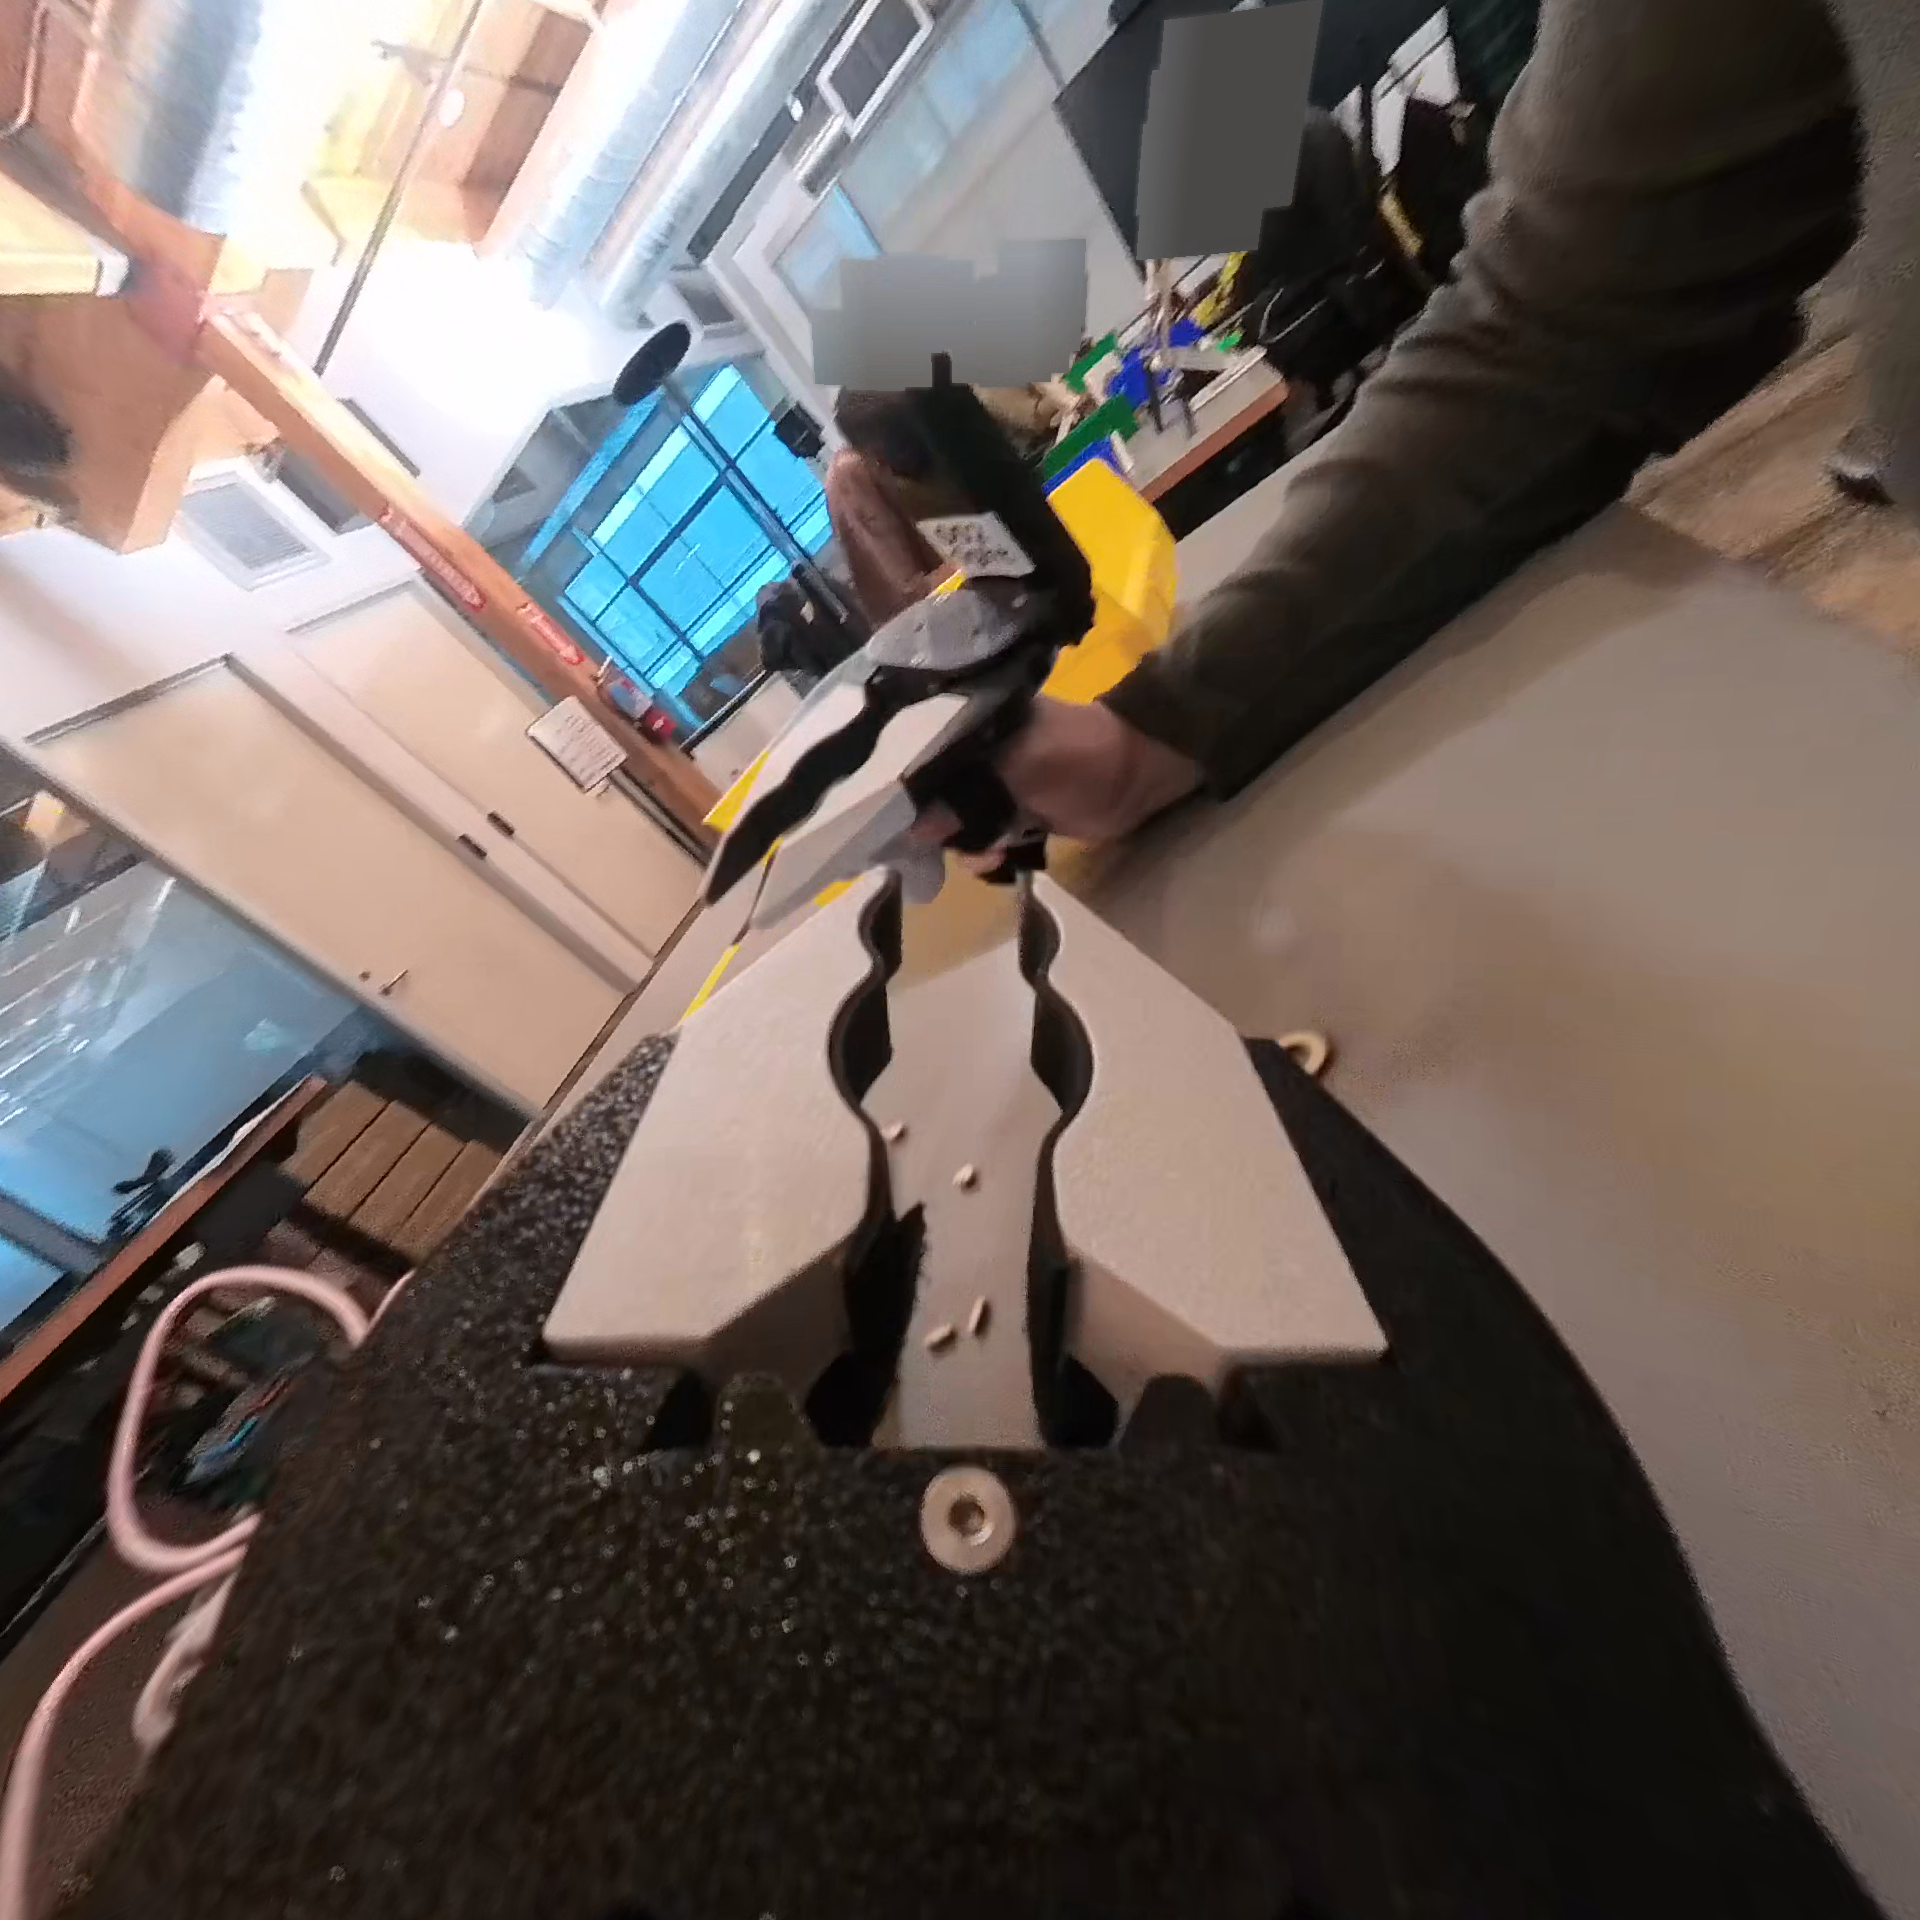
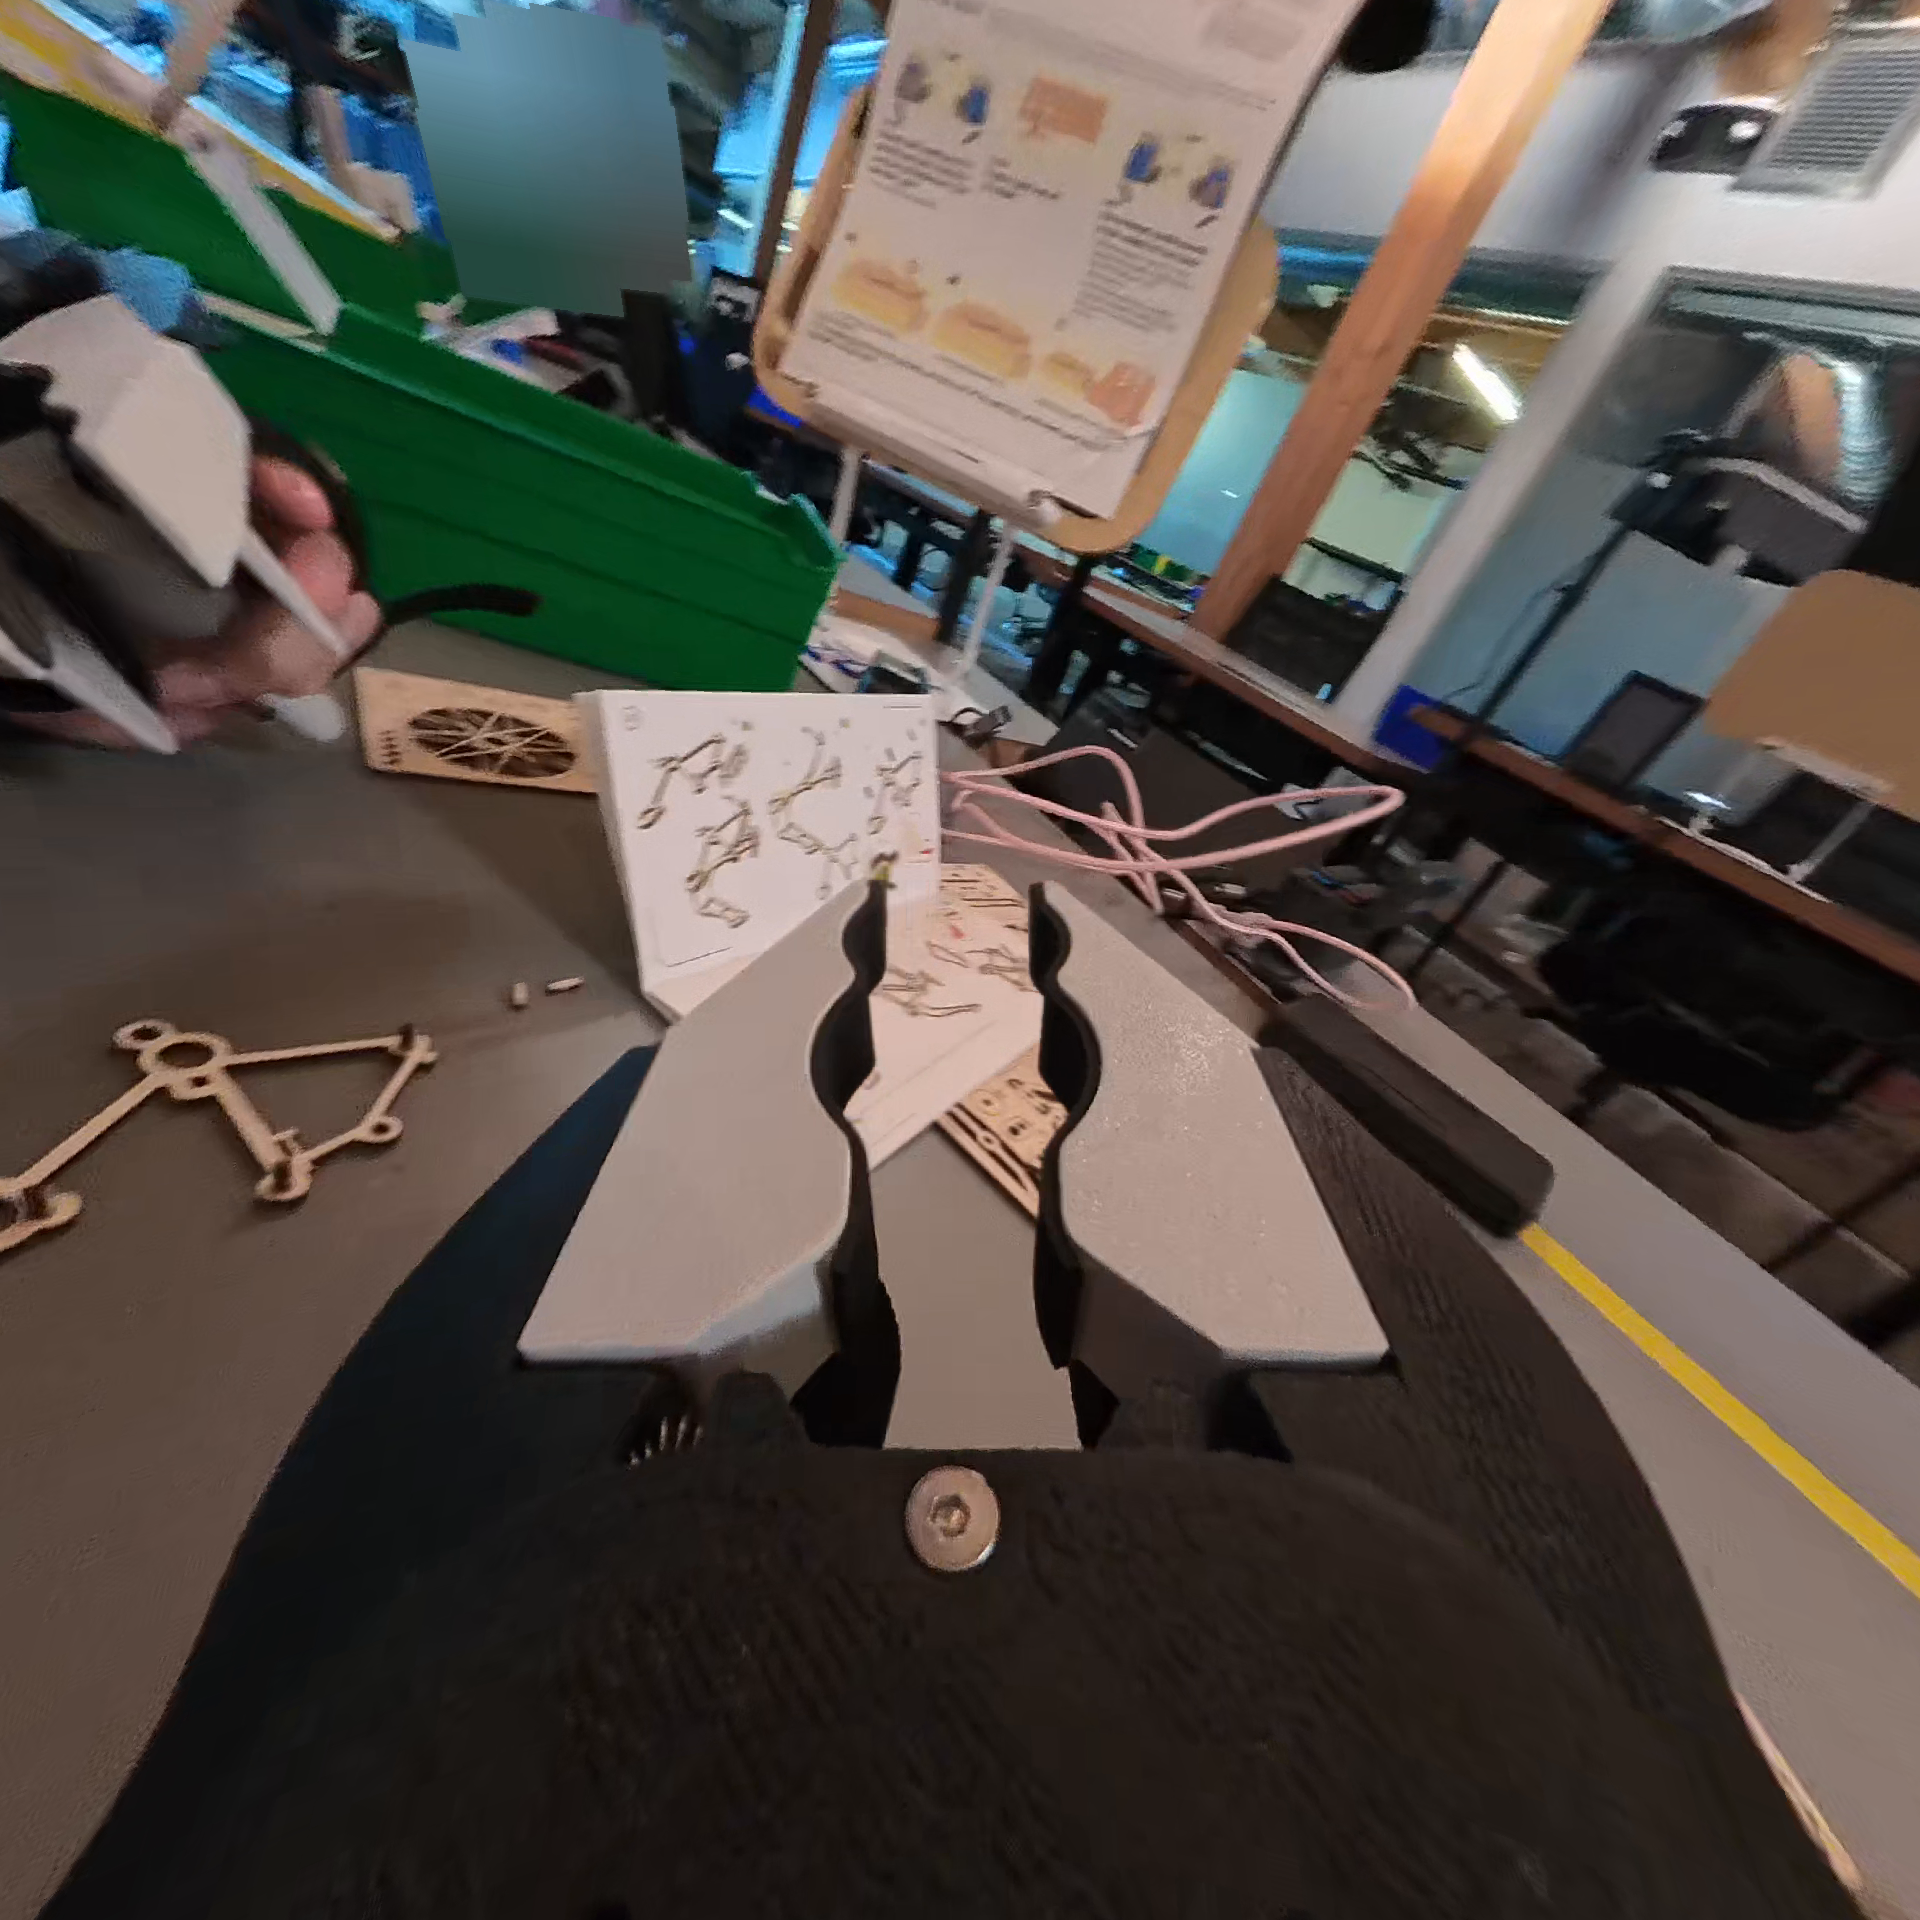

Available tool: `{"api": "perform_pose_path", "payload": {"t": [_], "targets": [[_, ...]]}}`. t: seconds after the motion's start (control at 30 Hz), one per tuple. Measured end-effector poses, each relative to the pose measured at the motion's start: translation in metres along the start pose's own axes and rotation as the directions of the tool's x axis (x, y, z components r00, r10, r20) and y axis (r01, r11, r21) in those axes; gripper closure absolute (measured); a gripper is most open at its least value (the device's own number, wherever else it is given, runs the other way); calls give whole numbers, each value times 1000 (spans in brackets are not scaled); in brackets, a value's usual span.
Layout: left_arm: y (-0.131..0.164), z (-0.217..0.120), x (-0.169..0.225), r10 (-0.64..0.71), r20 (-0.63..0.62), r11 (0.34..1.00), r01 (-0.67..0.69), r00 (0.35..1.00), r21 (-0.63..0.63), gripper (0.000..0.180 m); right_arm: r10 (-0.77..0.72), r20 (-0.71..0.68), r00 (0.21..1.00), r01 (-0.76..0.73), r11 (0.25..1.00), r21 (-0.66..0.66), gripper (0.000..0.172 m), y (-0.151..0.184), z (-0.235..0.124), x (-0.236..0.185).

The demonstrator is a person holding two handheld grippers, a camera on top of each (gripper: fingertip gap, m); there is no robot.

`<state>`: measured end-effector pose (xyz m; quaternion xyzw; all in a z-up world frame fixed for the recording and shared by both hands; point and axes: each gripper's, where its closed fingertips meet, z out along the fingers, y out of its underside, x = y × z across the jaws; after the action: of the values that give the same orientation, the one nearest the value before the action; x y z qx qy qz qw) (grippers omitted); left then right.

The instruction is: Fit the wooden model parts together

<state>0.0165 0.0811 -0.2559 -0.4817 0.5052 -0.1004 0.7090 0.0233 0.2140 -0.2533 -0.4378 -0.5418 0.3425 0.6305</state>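
Note:
In the right wrist view an assembled wooden frame of bars and rings (image 2: 208, 1091) lies flat on the grey table (image 2: 260, 883) at the left, with two small wooden pegs (image 2: 540, 989) beyond it. My right gripper (image 2: 954, 894) hovers over an open white instruction booklet (image 2: 769, 821), its jaws apart with nothing between them. In the left wrist view my left gripper (image 1: 961, 904) is tilted above the table (image 1: 1558, 935), open and empty. Several loose pegs (image 1: 966, 1174) lie below it and a small wooden ring (image 1: 1309, 1049) to its right. The right gripper (image 1: 748, 899) shows just beyond, held by a hand.
A wooden sheet with a round cut-out (image 2: 478, 738), green bins (image 2: 540, 520) and a clipboard stand (image 2: 1039, 260) stand at the back. Pink cables (image 2: 1195, 831) and a black bar (image 2: 1392, 1112) lie at the right edge, marked by a yellow line (image 2: 1714, 1403). A yellow bin (image 1: 1122, 561) stands behind.

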Motion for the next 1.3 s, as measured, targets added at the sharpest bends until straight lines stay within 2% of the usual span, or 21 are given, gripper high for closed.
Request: {"api": "perform_pose_path", "payload": {"t": [0.2, 0.27, 0.33, 0.4, 0.5, 0.6, 0.7, 0.8, 0.97, 1.03, 1.1, 1.2, 1.3], "targets": [[-14, 25, 25, 12, -109, 998, -5, 994, 59, 163, -109, 93, 990, 112, 993, -26, 146, 1, 4, -26], [-16, 23, 26, 39, -98, 997, -33, 994, 63, 164, -95, 109, 990, 97, 995, -22, 146, 0, 5, -29], [-17, 17, 14, 40, -35, 997, -37, 999, 66, 165, -78, 121, 990, 81, 997, -18, 146, 0, 4, -31], [-13, 5, -9, -50, 43, 997, 47, 998, 65, 165, -53, 143, 988, 54, 999, -6, 146, -2, 3, -33], [1, -14, -36, -247, 100, 968, 242, 964, 64, 163, -21, 184, 983, 21, 1000, 3, 145, -4, 4, -40], [17, -21, -48, -321, 115, 947, 320, 940, 23, 161, -15, 216, 976, 18, 1000, -10, 145, -2, 7, -45], [33, -15, -34, -324, 39, 941, 326, 945, -85, 160, -9, 240, 971, 14, 1000, -17, 145, 0, 8, -49], [44, -11, -18, -278, -24, 945, 269, 960, -185, 163, 8, 219, 976, -2, 1000, -26, 145, 1, 8, -43], [42, -9, -8, -202, -60, 962, 186, 978, -198, 167, 73, 21, 997, -69, 989, -134, 149, 22, 8, -2], [40, -9, -6, -190, -70, 967, 174, 979, -184, 169, 92, -2, 996, -90, 975, -205, 148, 34, 9, 4], [38, -10, -7, -171, -68, 973, 158, 983, -169, 171, 40, -3, 999, -39, 954, -296, 149, 48, 10, 4], [37, -13, -15, -174, -30, 974, 168, 984, -150, 172, -10, 84, 996, 42, 924, -381, 153, 61, 13, -14], [35, -18, -31, -206, 45, 971, 210, 977, -116, 173, 0, 237, 971, 90, 926, -368, 160, 57, 13, -45]]}}
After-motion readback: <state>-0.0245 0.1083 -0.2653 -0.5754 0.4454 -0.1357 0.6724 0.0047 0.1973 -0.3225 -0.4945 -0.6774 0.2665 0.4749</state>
